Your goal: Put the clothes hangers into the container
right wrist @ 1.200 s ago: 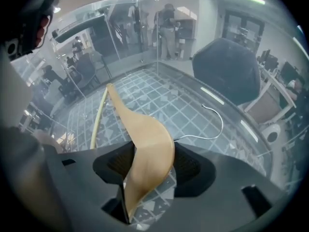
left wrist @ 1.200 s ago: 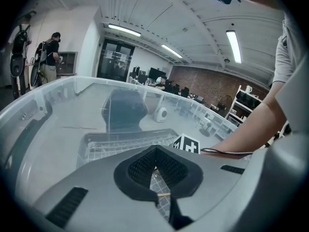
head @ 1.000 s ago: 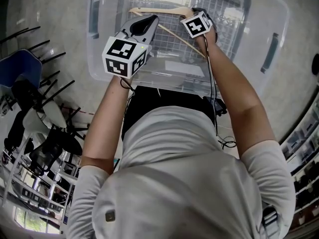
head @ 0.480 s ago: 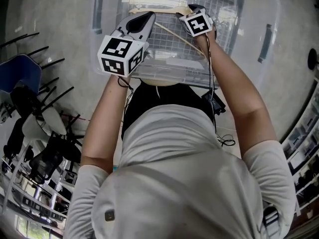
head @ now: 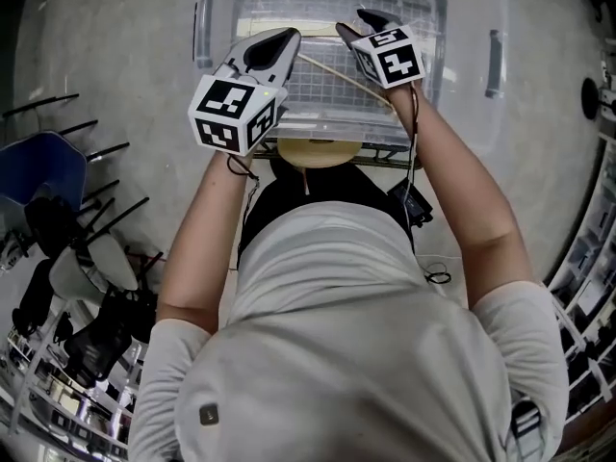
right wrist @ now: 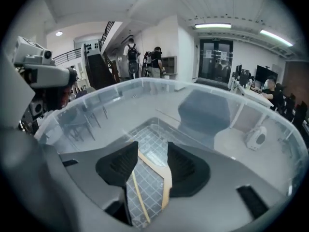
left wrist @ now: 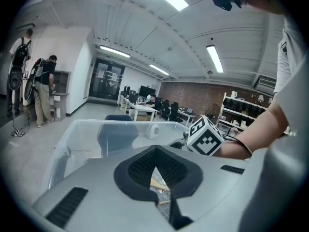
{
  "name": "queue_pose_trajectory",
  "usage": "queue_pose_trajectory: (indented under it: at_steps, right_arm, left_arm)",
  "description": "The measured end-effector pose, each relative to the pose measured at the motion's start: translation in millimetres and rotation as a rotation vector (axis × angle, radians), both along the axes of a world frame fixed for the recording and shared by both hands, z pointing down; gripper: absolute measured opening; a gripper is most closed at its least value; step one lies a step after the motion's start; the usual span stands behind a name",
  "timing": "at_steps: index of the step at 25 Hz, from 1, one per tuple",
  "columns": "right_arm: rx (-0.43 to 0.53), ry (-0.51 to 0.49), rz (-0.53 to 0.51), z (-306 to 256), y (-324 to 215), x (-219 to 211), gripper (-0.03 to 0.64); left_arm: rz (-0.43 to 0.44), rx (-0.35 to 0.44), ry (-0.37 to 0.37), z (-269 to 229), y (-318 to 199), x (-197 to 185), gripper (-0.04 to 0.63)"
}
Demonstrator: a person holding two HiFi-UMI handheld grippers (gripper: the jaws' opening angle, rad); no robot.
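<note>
A wooden clothes hanger (right wrist: pixel 166 187) lies on the grid floor of the clear plastic container (right wrist: pixel 120 95). In the head view only its thin rod (head: pixel 337 70) shows, between the two grippers. My right gripper (right wrist: pixel 152 151) hovers over the hanger inside the container (head: pixel 217 27). Its jaws are closing with a gap still between them, and no pad touches the wood. In the head view the right gripper (head: pixel 356 24) points into the bin. My left gripper (head: pixel 274 38) hangs over the near wall with its pads together and nothing in them. A bit of hanger (left wrist: pixel 159 183) shows past the left gripper (left wrist: pixel 155 151).
A round wooden stool top (head: pixel 318 152) sits under the container's near edge. A blue chair (head: pixel 38 152) and stacked chairs (head: pixel 87 287) stand on the left, shelving (head: pixel 587 287) on the right. Two people (left wrist: pixel 43 91) stand far off by a wall.
The right gripper's jaws have narrowed and it sits a little higher over the container. The hanger's broad wooden arm no longer shows in the head view. The left gripper has hardly moved.
</note>
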State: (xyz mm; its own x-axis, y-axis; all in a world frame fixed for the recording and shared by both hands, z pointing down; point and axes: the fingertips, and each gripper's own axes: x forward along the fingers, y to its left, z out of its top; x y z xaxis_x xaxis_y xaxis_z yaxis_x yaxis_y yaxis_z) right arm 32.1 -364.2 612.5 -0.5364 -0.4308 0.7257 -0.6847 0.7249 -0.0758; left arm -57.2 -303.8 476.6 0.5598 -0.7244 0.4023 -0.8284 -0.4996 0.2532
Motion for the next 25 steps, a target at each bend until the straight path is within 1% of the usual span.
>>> queue_pose_trajectory:
  at_steps: [7, 14, 18, 20, 25]
  right_arm:
    - [0.115, -0.1, 0.057, -95, 49, -13, 0.142]
    - [0.285, -0.166, 0.075, -177, 110, -34, 0.082]
    - [0.308, -0.241, 0.102, -211, 150, -44, 0.054]
    - [0.327, -0.263, 0.105, -225, 168, -49, 0.043]
    - [0.396, -0.31, 0.11, -266, 213, -54, 0.03]
  left_arm:
    - [0.049, 0.055, 0.009, -45, 36, -11, 0.017]
    - [0.119, 0.132, -0.007, -84, 82, -28, 0.017]
    - [0.131, 0.155, 0.014, -101, 111, -41, 0.017]
    - [0.129, 0.169, 0.029, -110, 124, -47, 0.017]
    - [0.157, 0.242, 0.05, -143, 162, -50, 0.017]
